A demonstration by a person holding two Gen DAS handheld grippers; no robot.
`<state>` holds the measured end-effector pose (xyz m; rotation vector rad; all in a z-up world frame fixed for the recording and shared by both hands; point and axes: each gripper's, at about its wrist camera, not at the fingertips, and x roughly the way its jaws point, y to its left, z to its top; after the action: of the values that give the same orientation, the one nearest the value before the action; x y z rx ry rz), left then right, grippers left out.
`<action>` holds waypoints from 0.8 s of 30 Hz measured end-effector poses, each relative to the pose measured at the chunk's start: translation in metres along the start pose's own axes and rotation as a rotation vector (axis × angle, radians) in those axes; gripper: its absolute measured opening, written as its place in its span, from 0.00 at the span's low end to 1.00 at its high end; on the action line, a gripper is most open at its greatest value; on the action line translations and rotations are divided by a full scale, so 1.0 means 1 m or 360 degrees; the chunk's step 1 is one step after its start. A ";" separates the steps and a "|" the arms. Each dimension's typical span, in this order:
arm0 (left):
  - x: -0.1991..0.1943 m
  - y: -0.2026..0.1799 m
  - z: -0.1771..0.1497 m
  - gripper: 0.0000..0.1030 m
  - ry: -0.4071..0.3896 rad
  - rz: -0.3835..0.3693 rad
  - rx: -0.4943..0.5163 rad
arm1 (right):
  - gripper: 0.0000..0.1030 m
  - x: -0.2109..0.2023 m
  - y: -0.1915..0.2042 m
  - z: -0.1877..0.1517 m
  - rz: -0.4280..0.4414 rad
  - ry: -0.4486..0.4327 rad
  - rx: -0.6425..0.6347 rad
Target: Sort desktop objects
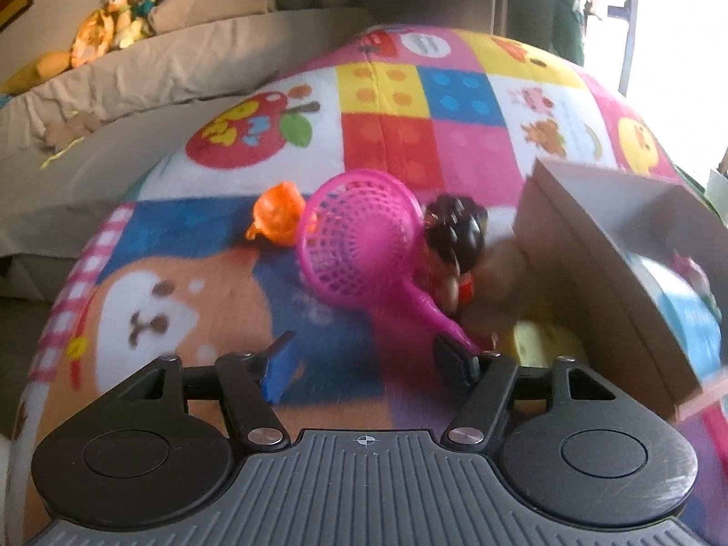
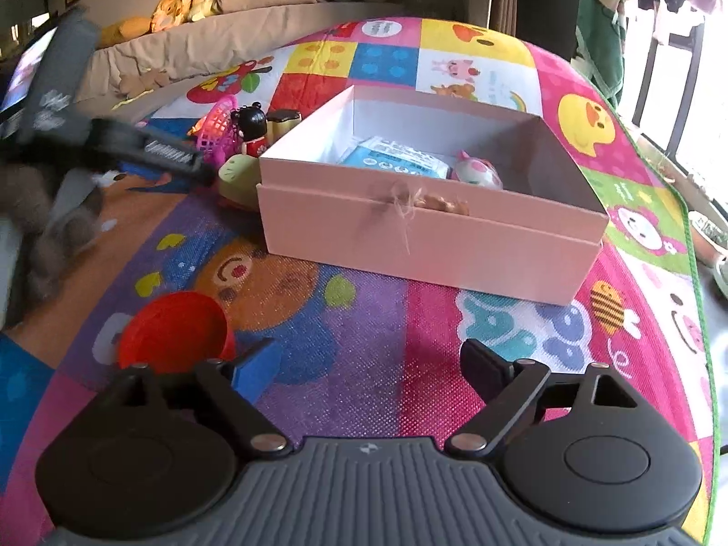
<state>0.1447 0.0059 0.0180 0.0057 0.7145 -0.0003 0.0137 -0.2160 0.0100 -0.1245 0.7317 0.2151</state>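
Observation:
In the left wrist view a pink mesh basket (image 1: 359,236) lies tipped on the play mat, its handle running down to the black right finger. My left gripper (image 1: 366,366) is open, and only mat shows between its pads. An orange toy (image 1: 277,218) lies left of the basket, and a black-haired doll (image 1: 455,236) right of it. My right gripper (image 2: 368,368) stands open over the mat in front of the pink box (image 2: 432,236). A red cup (image 2: 175,332) lies on its side just left of the blue finger. Inside the box are a blue packet (image 2: 391,157) and a pink-white toy (image 2: 477,170).
A yellow-green soft toy (image 2: 236,173) and a brown stamp-like block (image 2: 284,123) sit by the box's left corner. The colourful mat (image 2: 364,300) covers the floor. A beige sofa with plush toys (image 2: 191,0) lies behind, and a window and potted things stand at the right edge.

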 end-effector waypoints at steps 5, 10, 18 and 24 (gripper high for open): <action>0.011 -0.003 0.012 0.66 0.0002 -0.0022 -0.0025 | 0.89 0.001 0.000 -0.001 -0.0017 -0.0005 -0.0001; 0.009 -0.003 0.014 0.68 -0.0017 -0.0048 -0.0023 | 0.95 0.005 -0.004 0.000 -0.0026 0.0013 0.0045; 0.004 -0.002 0.016 0.70 -0.0040 -0.0115 -0.0023 | 0.98 0.008 -0.004 0.000 -0.0034 0.0018 0.0070; 0.014 -0.005 0.016 0.72 -0.0042 -0.0040 0.0061 | 0.99 0.008 -0.005 0.000 -0.0036 0.0020 0.0081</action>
<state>0.1658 0.0006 0.0207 0.0334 0.6884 -0.0382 0.0207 -0.2200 0.0042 -0.0857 0.7476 0.1743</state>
